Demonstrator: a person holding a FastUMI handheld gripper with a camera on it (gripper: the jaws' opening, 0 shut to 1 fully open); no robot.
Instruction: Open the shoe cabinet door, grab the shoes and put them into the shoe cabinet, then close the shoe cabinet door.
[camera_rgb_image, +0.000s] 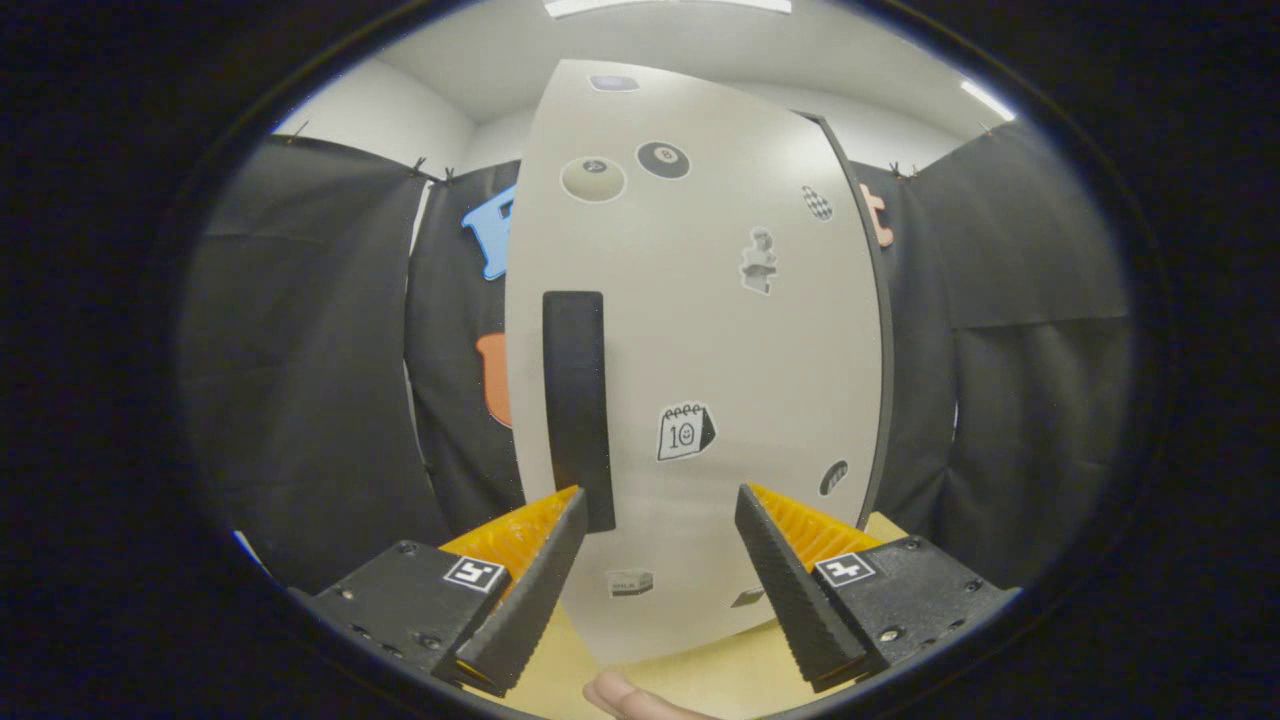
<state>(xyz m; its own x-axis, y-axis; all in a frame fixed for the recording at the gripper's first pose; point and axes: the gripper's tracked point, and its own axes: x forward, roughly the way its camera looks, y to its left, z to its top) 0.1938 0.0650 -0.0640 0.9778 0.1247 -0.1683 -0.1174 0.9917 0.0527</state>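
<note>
Shoe cabinet door (700, 330), shut, stands upright on the worktop (700, 680) just ahead of the tool (660, 505), whose fingers gape wide and empty; any grip on the dark vertical handle (577, 400) should close squarely across it.

Hand-held gripper (660, 500) level, fingers (545, 570) spread wide apart on nothing, a fingertip (625, 695) just below them.

black cloth walls (300, 350), white ceiling (480, 50), strip lights (660, 6)
</note>
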